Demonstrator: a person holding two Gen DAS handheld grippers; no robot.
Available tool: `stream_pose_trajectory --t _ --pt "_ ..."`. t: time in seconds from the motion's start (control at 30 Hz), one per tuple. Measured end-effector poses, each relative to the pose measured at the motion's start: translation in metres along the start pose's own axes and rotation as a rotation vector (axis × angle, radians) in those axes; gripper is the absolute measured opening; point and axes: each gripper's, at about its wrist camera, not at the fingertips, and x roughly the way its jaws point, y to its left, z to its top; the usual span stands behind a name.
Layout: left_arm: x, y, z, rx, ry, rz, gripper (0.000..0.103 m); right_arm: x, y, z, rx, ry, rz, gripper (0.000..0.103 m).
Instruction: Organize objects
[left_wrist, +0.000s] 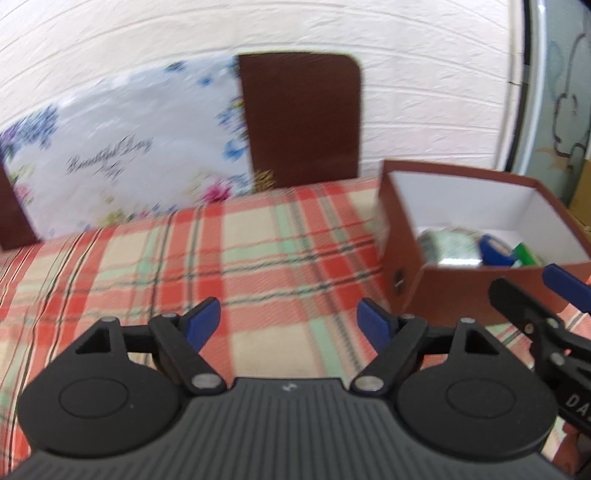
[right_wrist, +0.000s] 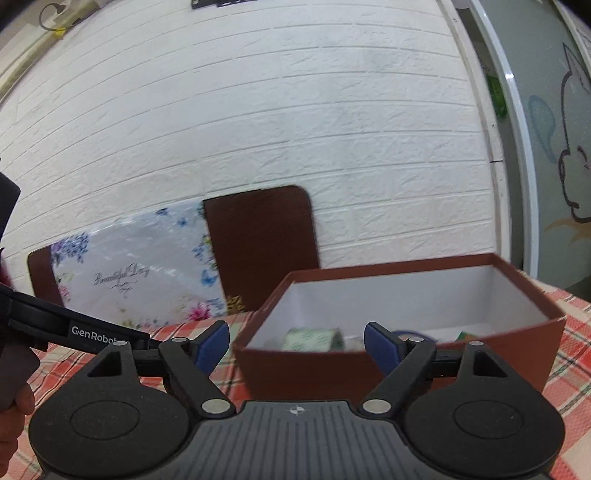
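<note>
Box (right_wrist: 399, 365) sits just ahead of right hand-held gripper (right_wrist: 295, 347).

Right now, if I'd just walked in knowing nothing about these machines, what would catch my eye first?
Probably the open brown box on the red plaid cloth, white inside with a pale roll and blue and green items at its bottom. Behind it, a floral board reading "Beautiful Day" leans against the white brick wall beside a brown panel. Up close, both pairs of blue-tipped tongs, left and right, gape open and hold nothing.
</note>
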Motion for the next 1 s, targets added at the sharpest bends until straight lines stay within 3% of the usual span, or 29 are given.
stream_pose_trajectory --t 0.3,0.43,1.0 --pt "0.000 0.047 -0.033 -0.060 0.028 0.095 0.086 0.002 0.037 -0.015 -0.018 0.093 0.059 0.082" --pt "-0.002 0.062 -0.045 -0.080 0.034 0.134 0.092 0.003 0.049 -0.018 -0.022 0.113 0.072 0.082" --pt "0.012 0.107 -0.085 -0.159 0.119 0.156 0.094 0.013 0.105 -0.048 -0.107 0.244 0.145 0.084"
